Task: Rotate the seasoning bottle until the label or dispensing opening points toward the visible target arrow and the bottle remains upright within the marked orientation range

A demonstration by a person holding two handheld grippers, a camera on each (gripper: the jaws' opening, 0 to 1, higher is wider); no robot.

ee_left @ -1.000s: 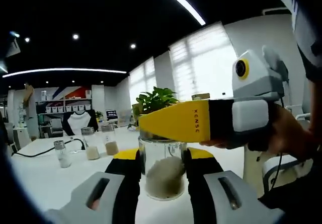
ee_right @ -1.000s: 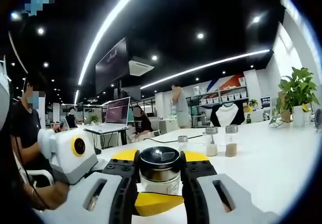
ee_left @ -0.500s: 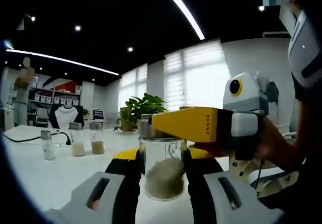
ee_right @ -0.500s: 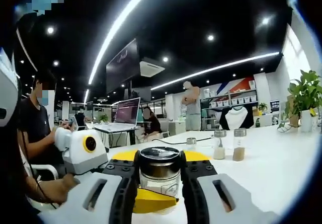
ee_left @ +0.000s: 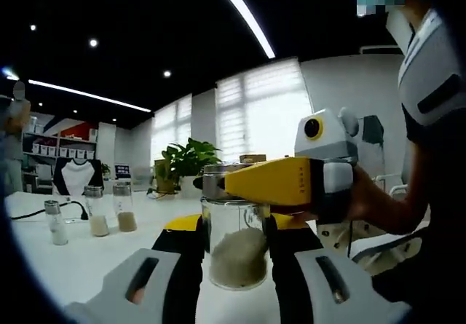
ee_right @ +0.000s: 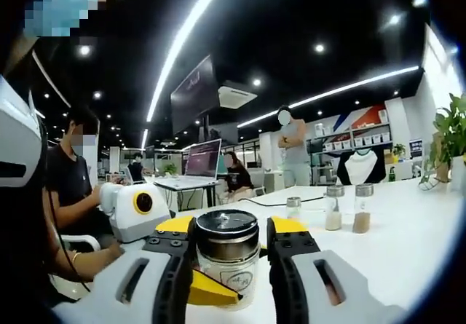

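Note:
A clear glass seasoning bottle (ee_left: 237,255) with beige grains stands upright on the white table (ee_left: 87,266). My left gripper (ee_left: 237,226) is shut on its glass body, black pads pressed to both sides. My right gripper (ee_left: 220,184) reaches in from the right, held by a hand (ee_left: 368,200), with a yellow jaw clamped at the metal lid. In the right gripper view, the right gripper (ee_right: 227,228) is shut around the bottle's dark lid (ee_right: 227,223). A small printed mark shows on the glass (ee_right: 237,280). The left gripper's yellow jaw lies below the lid.
Three small shaker bottles (ee_left: 91,211) stand further back on the table, beside a black cable (ee_left: 29,211). A potted plant (ee_left: 186,164) sits behind them. Across the room, people sit around a laptop (ee_right: 204,160). Shelves (ee_right: 342,131) line the far wall.
Both views have swung round the bottle. In the left gripper view the right gripper has come closer to centre. The bottle stays upright between both sets of jaws.

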